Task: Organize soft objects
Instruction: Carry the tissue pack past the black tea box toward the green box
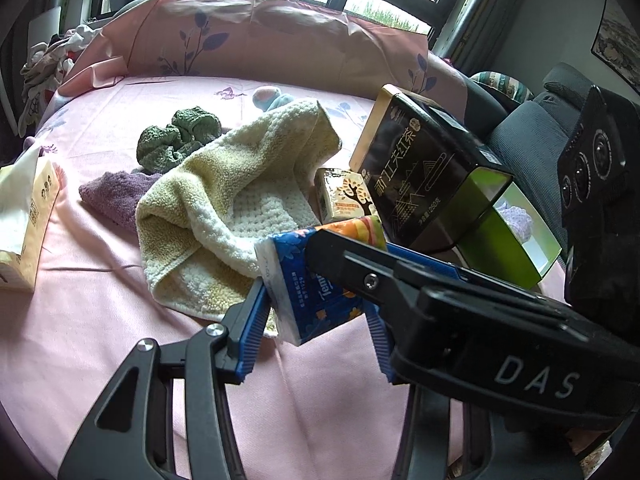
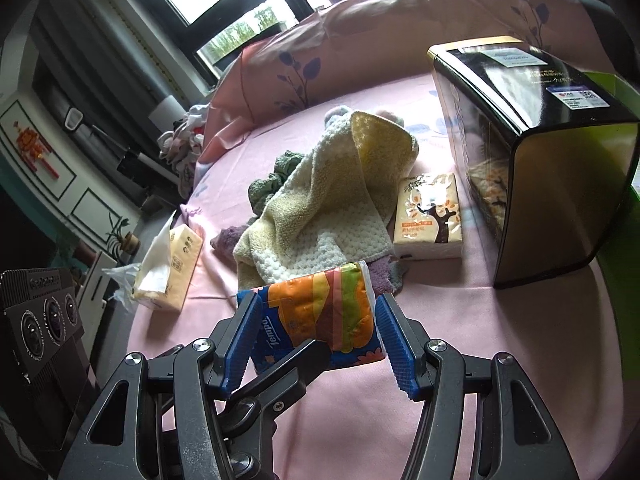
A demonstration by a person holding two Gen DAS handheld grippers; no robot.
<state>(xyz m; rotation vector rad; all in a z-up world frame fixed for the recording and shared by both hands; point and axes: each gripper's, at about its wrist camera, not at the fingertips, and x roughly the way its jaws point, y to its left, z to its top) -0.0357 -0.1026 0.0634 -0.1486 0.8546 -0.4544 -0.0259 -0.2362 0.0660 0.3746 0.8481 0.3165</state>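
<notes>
A blue and orange Tempo tissue pack (image 1: 316,284) (image 2: 320,316) is held above the pink bed sheet between both grippers. My left gripper (image 1: 316,304) has its blue pads on the pack's two sides. My right gripper (image 2: 316,320) is closed on the same pack, and one left finger (image 2: 280,376) crosses in front of it. A cream towel (image 1: 240,204) (image 2: 320,208) lies crumpled behind the pack. A green cloth (image 1: 176,140) and a purple cloth (image 1: 112,196) lie beyond the towel. A small orange tissue pack (image 1: 344,196) (image 2: 430,216) lies by the towel.
A black tea box (image 1: 424,168) (image 2: 532,152) lies on its side at the right with a green box (image 1: 508,236) beside it. A yellow tissue box (image 1: 24,216) (image 2: 168,268) sits at the left. Pink pillows (image 1: 256,36) line the far edge.
</notes>
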